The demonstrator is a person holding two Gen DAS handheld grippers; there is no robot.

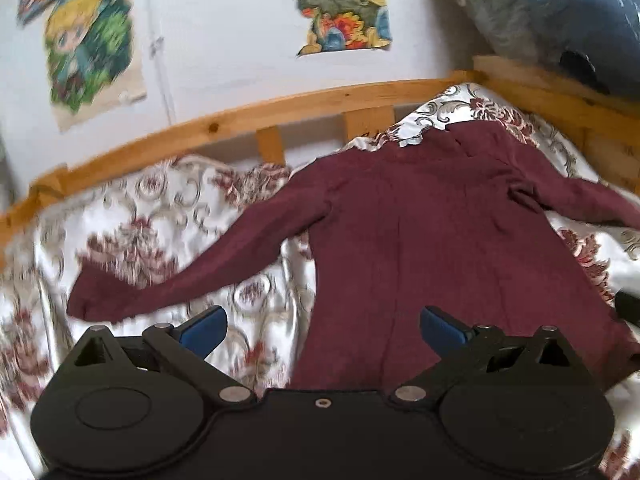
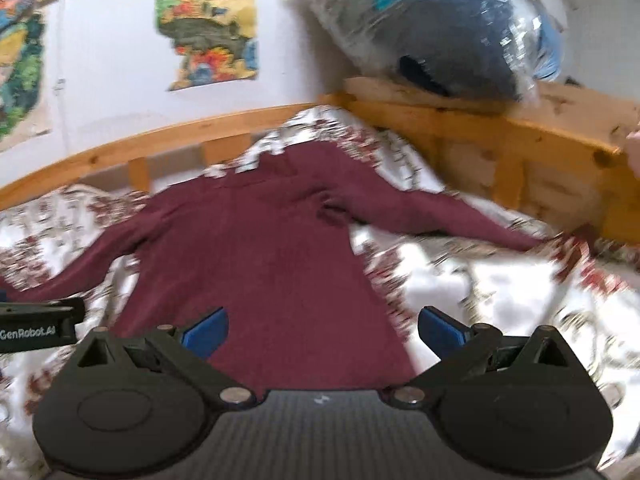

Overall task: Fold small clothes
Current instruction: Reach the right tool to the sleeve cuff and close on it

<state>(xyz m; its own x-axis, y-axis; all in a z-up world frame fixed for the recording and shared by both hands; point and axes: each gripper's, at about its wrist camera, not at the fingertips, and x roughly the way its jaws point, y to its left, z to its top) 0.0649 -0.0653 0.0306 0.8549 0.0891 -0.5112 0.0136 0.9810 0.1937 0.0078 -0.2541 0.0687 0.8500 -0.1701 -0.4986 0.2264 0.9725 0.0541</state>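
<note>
Fingers on both grippers stand wide apart, holding nothing: left gripper (image 1: pixel 322 326) over the hem's left corner, right gripper (image 2: pixel 322 328) over its right. Beneath them the floral bedspread (image 1: pixel 160 232) carries the maroon top (image 1: pixel 420 240), spread flat with 2 sleeves out. Slippery satin could bunch into a pinch, dragging the garment crooked.

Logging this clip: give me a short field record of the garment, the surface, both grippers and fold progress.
garment: maroon long-sleeved top, spread flat, both sleeves out
surface: floral bedspread on a wooden-framed bed
left gripper: open, holding nothing, over the hem
right gripper: open, holding nothing, over the hem
fold progress: none yet
image quality: motion-blurred
</note>
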